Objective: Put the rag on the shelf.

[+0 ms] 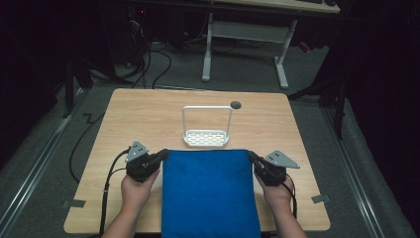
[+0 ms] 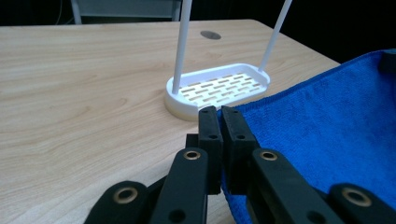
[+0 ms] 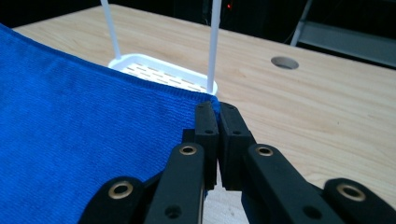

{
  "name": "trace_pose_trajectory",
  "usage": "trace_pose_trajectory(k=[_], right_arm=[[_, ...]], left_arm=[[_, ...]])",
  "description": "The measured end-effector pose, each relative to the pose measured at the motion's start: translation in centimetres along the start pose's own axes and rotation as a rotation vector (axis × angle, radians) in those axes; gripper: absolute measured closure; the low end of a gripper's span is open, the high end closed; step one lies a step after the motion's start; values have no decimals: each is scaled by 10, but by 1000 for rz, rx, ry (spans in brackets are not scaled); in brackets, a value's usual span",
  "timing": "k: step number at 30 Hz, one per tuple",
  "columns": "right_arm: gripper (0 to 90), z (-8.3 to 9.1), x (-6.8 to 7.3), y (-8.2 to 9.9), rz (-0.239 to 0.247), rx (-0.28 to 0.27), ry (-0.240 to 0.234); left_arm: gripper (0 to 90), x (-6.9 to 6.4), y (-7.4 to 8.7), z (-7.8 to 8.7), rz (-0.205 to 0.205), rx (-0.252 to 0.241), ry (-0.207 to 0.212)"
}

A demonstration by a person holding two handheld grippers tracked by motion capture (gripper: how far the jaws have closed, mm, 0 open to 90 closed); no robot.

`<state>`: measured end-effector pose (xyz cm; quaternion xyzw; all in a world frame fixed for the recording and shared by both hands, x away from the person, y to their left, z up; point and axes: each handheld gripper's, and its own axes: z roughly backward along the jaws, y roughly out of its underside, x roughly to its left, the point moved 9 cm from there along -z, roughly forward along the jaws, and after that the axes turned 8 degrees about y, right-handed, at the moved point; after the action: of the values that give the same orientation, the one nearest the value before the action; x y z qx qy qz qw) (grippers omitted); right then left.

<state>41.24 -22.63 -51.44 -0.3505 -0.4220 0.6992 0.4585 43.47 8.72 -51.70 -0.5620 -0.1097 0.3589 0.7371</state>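
Note:
A blue cloth (image 1: 208, 191) hangs stretched between my two grippers above the near half of the wooden table (image 1: 148, 114). My left gripper (image 1: 164, 155) is shut on the cloth's far left corner; in the left gripper view its jaws (image 2: 220, 122) pinch the blue edge (image 2: 327, 121). At the far right corner my right gripper (image 1: 251, 156) is shut on the cloth too, and the right gripper view has its jaws (image 3: 217, 116) closed over the corner (image 3: 93, 135). A white slotted rack (image 1: 206, 137) with a tall hoop handle stands just beyond the cloth's far edge.
A round hole (image 1: 236, 104) sits in the tabletop behind the rack. Beyond the table stand a white desk frame (image 1: 245, 44) and cables on the grey floor. Bare wood lies on both sides of the rack.

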Motion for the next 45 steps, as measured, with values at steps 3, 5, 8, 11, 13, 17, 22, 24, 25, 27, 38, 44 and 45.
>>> trace_pose_trajectory(k=[3,5,8,11,13,17,22,24,25,27,38,44,45], right_arm=[[885,4,2,-5,5,-17,0],[884,7,4,-8,2,-29,-4],[885,11,5,-15,16,-56,-2],[885,18,7,-23,13,-81,-2],[885,22,7,-27,2,-99,-10],[885,32,9,-40,2,-138,-14],[885,42,8,-54,6,-175,0],[885,45,8,-59,5,-184,-4],[886,45,7,-62,7,-191,0],[886,48,6,-68,-2,-207,3],[887,57,2,-117,5,-293,25],[886,61,3,-145,21,-336,26],[886,61,4,-149,23,-342,26]], left_arm=[[878,-4,-6,4,-11,-20,2],[878,-7,-9,7,-22,-28,6],[878,-12,-16,12,-35,-48,11],[878,-17,-22,17,-49,-63,16],[878,-21,-27,20,-59,-79,17],[878,-29,-39,29,-80,-115,26],[881,-30,-57,36,-94,-151,12],[881,-30,-66,40,-100,-176,10],[881,-30,-70,42,-111,-187,5],[882,-31,-78,46,-123,-201,1],[883,-30,-117,61,-167,-278,-15],[883,-28,-140,68,-191,-314,-29],[883,-28,-144,69,-193,-321,-32]])
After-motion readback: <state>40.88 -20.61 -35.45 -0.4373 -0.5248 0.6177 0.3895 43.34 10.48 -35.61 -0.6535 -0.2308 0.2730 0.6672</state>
